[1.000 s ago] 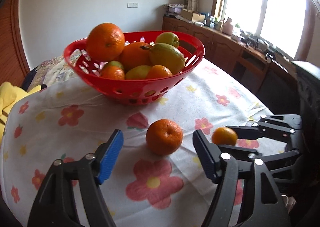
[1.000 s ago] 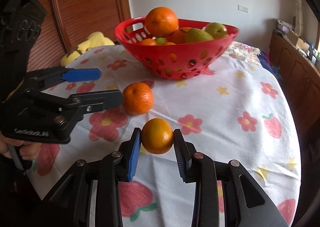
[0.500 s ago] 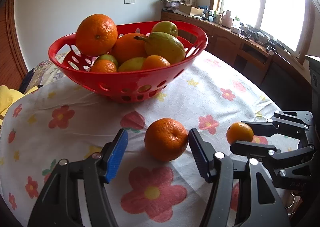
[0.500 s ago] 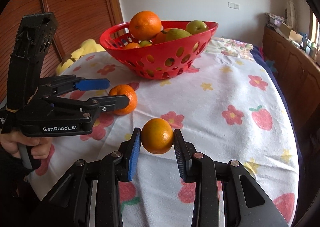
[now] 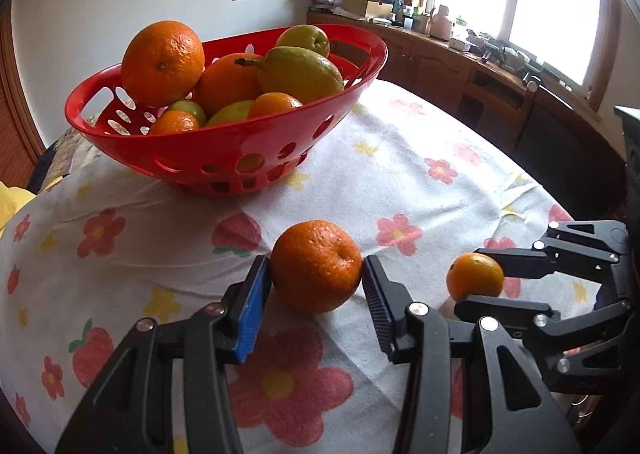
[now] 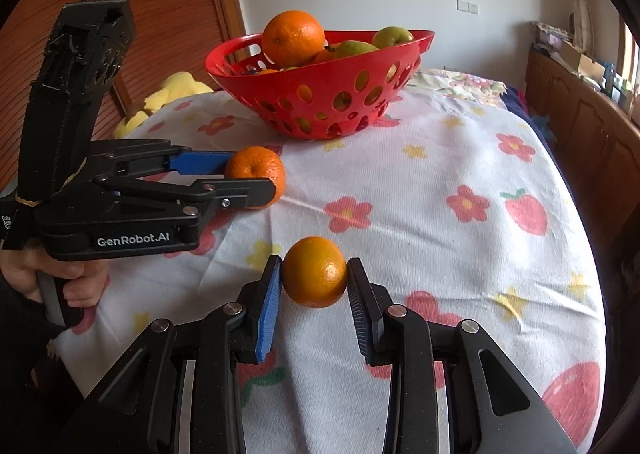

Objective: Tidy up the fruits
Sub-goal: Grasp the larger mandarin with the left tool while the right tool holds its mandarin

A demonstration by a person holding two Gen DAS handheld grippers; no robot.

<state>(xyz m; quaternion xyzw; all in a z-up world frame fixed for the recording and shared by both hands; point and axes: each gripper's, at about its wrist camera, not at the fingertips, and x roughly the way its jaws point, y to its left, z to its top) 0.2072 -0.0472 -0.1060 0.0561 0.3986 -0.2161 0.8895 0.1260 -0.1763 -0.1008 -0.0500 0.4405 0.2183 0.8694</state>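
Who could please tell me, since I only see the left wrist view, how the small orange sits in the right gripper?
Observer: The right gripper has both fingers pressed flat on opposite sides of the small orange, which sits at their tips.
Operator: Thanks. How does my own grasp look from the side?
Observer: The larger orange sits at the very tips of the left gripper and bulges past them toward the red basket.
Operator: And who holds it?
Observer: A bare hand is wrapped around the handle under the left gripper.
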